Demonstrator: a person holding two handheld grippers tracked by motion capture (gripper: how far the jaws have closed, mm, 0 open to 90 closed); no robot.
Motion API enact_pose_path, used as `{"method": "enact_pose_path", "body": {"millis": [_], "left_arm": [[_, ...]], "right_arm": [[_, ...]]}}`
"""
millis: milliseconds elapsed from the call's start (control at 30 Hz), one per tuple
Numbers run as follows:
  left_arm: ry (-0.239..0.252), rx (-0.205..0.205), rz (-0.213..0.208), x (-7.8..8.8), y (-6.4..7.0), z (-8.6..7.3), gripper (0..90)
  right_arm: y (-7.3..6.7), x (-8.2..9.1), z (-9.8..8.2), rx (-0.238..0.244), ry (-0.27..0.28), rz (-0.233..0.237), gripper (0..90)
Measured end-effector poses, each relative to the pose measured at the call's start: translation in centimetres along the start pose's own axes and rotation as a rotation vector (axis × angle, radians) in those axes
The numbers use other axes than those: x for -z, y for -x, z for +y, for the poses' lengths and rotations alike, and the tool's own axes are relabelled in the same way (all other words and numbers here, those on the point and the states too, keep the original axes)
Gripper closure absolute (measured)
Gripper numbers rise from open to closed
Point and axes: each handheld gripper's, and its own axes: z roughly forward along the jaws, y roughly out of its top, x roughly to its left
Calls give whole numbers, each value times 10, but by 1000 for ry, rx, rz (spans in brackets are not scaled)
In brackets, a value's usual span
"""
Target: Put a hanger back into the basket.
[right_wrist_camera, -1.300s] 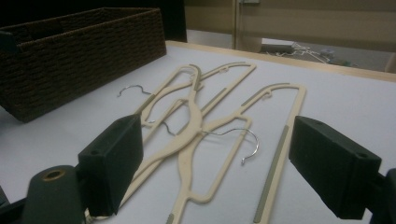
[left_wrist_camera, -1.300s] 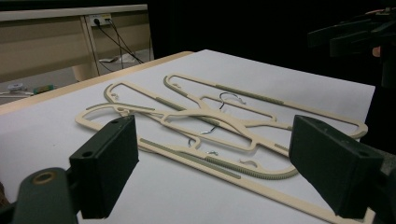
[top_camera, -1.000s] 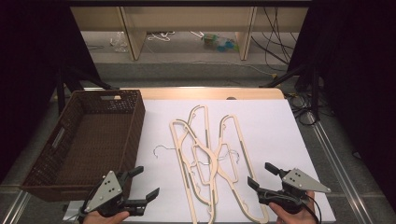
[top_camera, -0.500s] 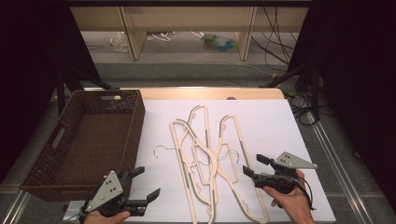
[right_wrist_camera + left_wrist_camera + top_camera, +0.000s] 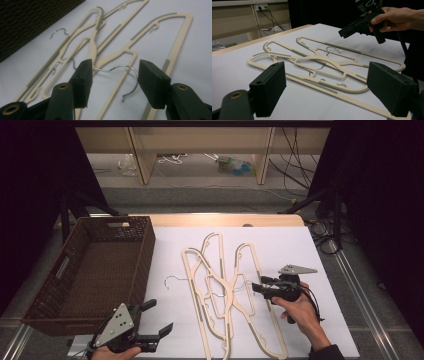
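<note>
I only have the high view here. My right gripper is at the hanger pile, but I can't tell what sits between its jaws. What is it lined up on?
Observer: In the right gripper view, the right gripper brackets a metal hook of one hanger; the jaws have just been closing but do not press on it yet.
Operator: Is that hook lying loose or tangled?
Observer: Its tip curls free over the white table cover, while its other end runs behind the jaw on that view's left, toward a beige hanger.
Operator: And the left gripper?
Observer: The left gripper stands wide open with nothing between its jaws, pointed at the hanger pile from low over the table.
</note>
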Motion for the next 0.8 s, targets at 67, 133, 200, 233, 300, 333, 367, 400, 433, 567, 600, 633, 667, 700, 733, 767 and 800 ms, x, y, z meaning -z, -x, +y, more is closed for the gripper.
{"method": "enact_pose_path", "body": {"millis": [67,133,200,233,300,333,367,400,433,567,600,633,667,700,733,767,800], "left_arm": [[1,26,2,0,2,0,159],[1,17,-2,0,1,0,159],[0,24,1,0,2,-1,159],[0,26,1,0,2,0,159],[0,-6,-5,0,0,0,159],[1,7,-5,0,1,0,159],[1,17,-4,0,1,0,159],[0,26,-1,0,2,0,159],[0,25,-2,0,2,0,159],[4,20,-4,-1,2,0,159],[4,20,-4,-1,2,0,159],[3,20,-4,-1,2,0,159],[3,21,-5,-1,2,0,159],[3,20,-5,-1,2,0,160],[4,21,-5,0,2,0,160],[5,21,-6,0,2,0,160],[5,21,-6,0,2,0,160]], "right_arm": [[6,-6,2,-15,-6,8,495],[10,-12,4,-18,-19,4,512],[13,-17,5,-13,-45,-1,524],[15,-19,5,-18,-50,12,532],[19,-23,4,-20,-83,8,554],[20,-25,3,-34,-99,4,558],[21,-26,2,-31,-109,2,563],[22,-27,2,-32,-117,6,579],[23,-28,2,-36,-124,17,586],[25,-32,3,-10,-160,11,618],[25,-33,4,-9,-158,12,629],[25,-34,6,-4,-156,14,646],[24,-35,7,-4,-168,11,654],[24,-36,8,-6,-179,5,659],[25,-37,9,1,-191,0,662],[25,-38,9,9,-194,2,673],[25,-38,9,9,-194,2,673]]}}
